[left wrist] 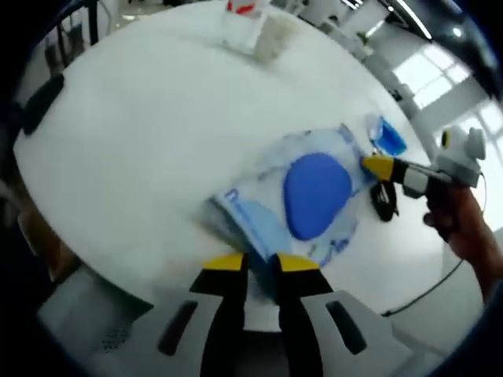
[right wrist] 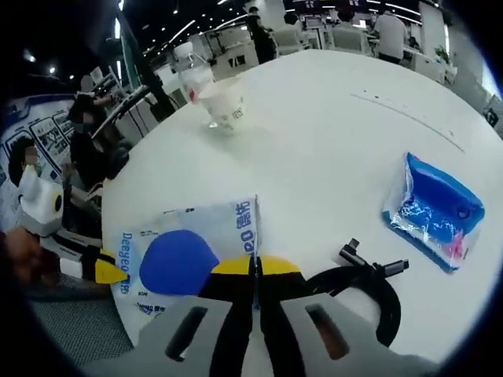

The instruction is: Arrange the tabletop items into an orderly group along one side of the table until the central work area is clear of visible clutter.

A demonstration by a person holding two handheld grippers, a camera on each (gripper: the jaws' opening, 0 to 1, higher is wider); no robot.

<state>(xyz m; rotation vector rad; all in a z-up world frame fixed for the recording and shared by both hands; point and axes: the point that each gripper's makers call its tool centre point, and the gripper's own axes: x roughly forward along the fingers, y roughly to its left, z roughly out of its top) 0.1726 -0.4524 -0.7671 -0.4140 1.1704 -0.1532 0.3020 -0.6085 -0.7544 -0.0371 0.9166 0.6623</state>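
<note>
Two tongs are on one item: the white tissue pack with a blue oval, lying near the table edge closest to the person. The right gripper has its jaws pressed together on the pack's near edge; in the left gripper view its yellow tip touches the pack's far side. The left gripper sits at the pack's opposite edge with jaws nearly together; whether they pinch the wrapper I cannot tell.

Landmark = tissue pack. Just beside it, on the right gripper's side, a coiled black cable. Beyond the cable, a small blue packet. Well apart, across the table, a paper cup and a clear bottle stand together at the rim.

Judgement on method: the pack is soft and will sag or crumple if pulled from one edge, so lift both ends together, level, and avoid dragging it over the cable. Set it beside the cup and bottle, edges squared, then bring the cable and the blue packet after it.
</note>
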